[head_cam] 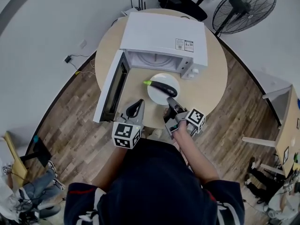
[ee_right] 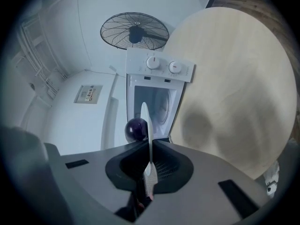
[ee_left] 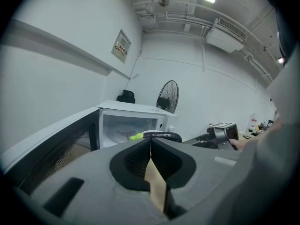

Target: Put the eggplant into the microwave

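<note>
R gripper [head_cam: 170, 100]: I'm pinching plate [head_cam: 158, 97] rim, jaws narrow.
Eggplant [head_cam: 161, 87]: lying on plate, just ahead of jaws.
L gripper [head_cam: 138, 106]: pads touching, holding nothing.
How: I'm aiming to carry the plate level, straight fwd into open microwave [head_cam: 164, 36].

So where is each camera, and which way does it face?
Head view: on the person's head, looking steeply down at microwave and plate; arms and torso show.
Left gripper view: on the left gripper, facing the microwave; its shut jaws show.
Right gripper view: on the right gripper; its jaws clamp the plate.
All share the eggplant.
</note>
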Demonstrator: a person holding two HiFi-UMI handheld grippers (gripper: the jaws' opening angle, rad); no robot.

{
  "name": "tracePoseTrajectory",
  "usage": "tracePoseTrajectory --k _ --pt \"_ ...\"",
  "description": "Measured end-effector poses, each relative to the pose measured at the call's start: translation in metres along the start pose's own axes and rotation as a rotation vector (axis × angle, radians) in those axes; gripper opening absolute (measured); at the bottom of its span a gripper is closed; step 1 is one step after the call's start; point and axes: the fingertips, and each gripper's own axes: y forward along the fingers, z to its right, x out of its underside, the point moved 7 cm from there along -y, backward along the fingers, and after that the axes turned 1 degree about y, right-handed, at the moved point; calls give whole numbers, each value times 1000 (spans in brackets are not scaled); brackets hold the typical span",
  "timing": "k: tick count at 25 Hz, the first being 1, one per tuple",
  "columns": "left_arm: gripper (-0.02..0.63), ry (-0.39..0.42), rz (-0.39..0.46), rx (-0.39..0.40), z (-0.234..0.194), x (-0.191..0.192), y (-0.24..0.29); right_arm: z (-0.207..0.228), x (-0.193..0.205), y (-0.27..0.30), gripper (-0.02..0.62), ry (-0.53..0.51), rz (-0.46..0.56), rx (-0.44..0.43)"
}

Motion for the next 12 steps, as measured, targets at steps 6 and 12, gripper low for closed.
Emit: tracePoseTrajectory --k 6,12 --pt "17 13 4 -8 -11 -9 6 -9 -5 18 20 -5 -8 3" --pt "17 24 -4 19 -33 -14 16 -13 -5 40 20 0 19 2"
